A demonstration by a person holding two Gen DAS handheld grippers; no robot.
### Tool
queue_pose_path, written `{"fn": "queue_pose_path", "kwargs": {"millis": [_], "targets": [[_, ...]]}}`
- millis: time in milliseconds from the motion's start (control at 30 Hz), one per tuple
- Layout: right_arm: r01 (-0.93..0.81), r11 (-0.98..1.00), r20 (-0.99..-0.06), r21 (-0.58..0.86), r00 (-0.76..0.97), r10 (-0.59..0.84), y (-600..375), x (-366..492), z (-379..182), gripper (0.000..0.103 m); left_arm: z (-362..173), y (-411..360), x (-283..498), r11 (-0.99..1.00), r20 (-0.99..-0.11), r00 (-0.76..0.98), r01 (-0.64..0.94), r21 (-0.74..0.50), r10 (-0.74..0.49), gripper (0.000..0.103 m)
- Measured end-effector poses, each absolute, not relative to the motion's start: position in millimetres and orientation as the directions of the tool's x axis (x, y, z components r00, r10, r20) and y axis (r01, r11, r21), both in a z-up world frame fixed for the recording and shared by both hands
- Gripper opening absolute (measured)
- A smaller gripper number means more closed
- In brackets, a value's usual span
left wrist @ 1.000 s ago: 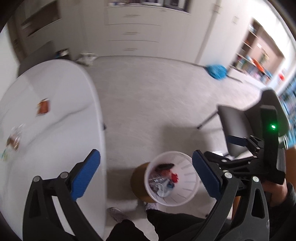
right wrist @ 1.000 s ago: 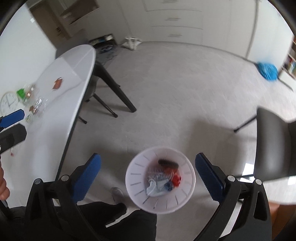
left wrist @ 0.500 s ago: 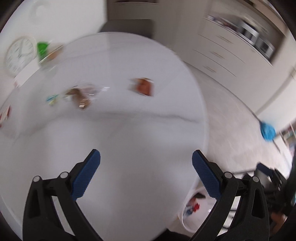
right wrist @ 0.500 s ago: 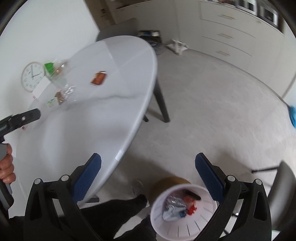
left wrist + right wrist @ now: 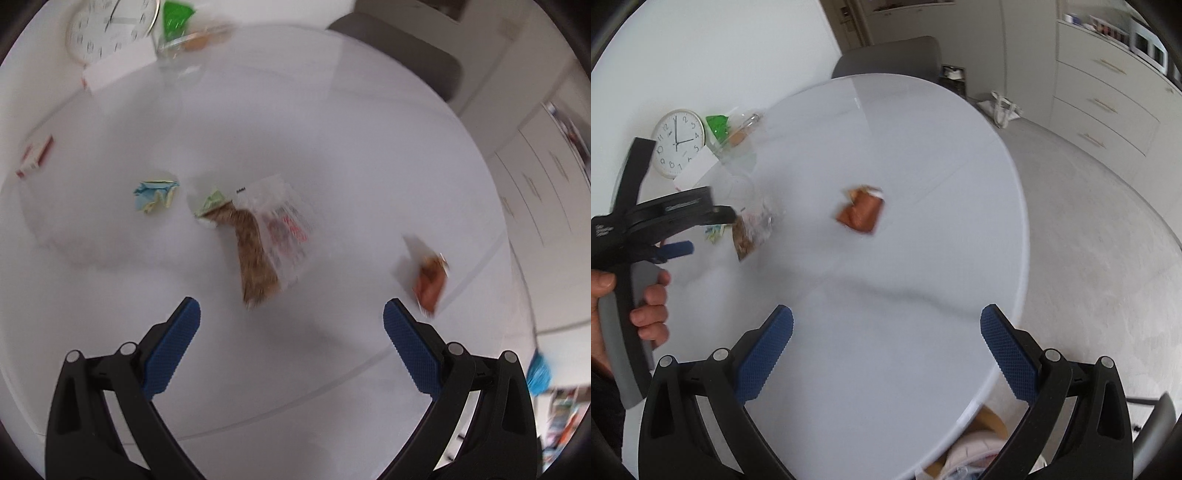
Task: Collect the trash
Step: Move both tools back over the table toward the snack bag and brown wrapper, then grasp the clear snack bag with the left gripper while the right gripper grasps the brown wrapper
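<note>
On the white round table [image 5: 332, 147] lie a clear wrapper with brown contents [image 5: 266, 240], a crumpled blue-yellow paper [image 5: 155, 195] and an orange-brown wrapper [image 5: 430, 278]. My left gripper [image 5: 291, 332] is open and empty, hovering just short of the clear wrapper. In the right wrist view the left gripper [image 5: 683, 232] hangs over the clear wrapper [image 5: 753, 229]. My right gripper [image 5: 886, 343] is open and empty over the table's near part, the orange-brown wrapper [image 5: 862, 214] ahead of it. The white trash bin's rim [image 5: 964, 461] shows below the table edge.
A white clock [image 5: 677, 142], a white card [image 5: 118, 68], a green packet and clear bag [image 5: 181, 26] stand at the table's far side by the wall. A red-white box [image 5: 35, 157] lies at left. A grey chair [image 5: 886, 57] stands behind the table; cabinets [image 5: 1108, 92] line the right.
Both grippers swung up and left from the trash bin on the floor to above the table. The left gripper has closed in on the clear wrapper. Both stayed open.
</note>
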State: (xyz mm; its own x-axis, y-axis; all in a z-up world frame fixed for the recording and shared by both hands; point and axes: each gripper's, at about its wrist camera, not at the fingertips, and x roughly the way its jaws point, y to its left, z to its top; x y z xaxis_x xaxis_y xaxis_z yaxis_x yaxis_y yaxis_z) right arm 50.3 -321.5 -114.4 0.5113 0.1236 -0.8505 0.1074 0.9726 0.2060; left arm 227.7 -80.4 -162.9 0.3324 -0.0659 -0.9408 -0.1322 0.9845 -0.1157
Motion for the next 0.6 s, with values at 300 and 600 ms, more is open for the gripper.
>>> {"fn": "queue_pose_path", "kwargs": {"millis": [300, 600], "targets": [[0.119, 0.97, -0.864, 0.214, 0.485, 0.131, -300.3, 131.8, -144.8, 0.101, -216.7, -67.5, 296.0, 0.945, -0.97, 0.233, -0.297, -0.133, -0.064, 0.095], [0.166, 0.976, -0.889, 0.142, 0.454, 0.053, -299.2, 173.0, -170.6, 0.101, -243.7, -65.8, 306.3, 0.917, -0.982, 0.187, -0.389, -0.091, -0.017, 0.083]]}}
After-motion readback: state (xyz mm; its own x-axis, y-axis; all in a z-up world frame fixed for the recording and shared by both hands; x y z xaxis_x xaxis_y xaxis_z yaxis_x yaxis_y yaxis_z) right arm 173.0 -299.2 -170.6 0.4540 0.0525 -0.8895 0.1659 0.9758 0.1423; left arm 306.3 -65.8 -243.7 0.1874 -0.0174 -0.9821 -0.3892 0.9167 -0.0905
